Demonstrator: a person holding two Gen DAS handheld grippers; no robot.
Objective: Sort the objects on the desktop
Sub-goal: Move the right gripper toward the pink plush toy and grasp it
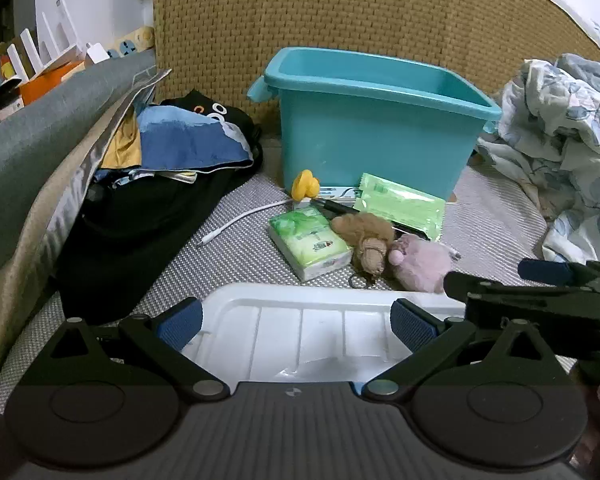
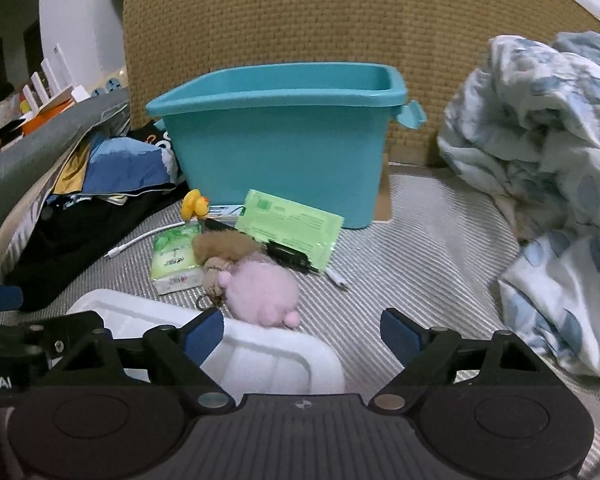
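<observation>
A teal plastic bin [image 1: 376, 128] [image 2: 276, 140] stands on the woven mat against a wicker panel. In front of it lie a yellow rubber duck [image 1: 305, 185] [image 2: 194, 202], a green wipes packet [image 1: 400, 204] [image 2: 292, 226], a tissue pack [image 1: 310, 242] [image 2: 174, 258], a brown plush keychain [image 1: 366, 240] [image 2: 220, 248] and a pink plush [image 1: 422, 262] [image 2: 260, 292]. A white plastic lid [image 1: 300, 332] [image 2: 260, 356] lies nearest. My left gripper [image 1: 296, 322] hangs open above the lid. My right gripper [image 2: 302, 334] is open over the lid's right corner, holding nothing.
Dark and blue clothes [image 1: 168, 168] are piled at the left beside a grey padded rail [image 1: 40, 128]. A floral blanket [image 2: 540, 168] is heaped at the right. A white cable [image 1: 240, 220] and a black object [image 2: 288, 256] lie among the items.
</observation>
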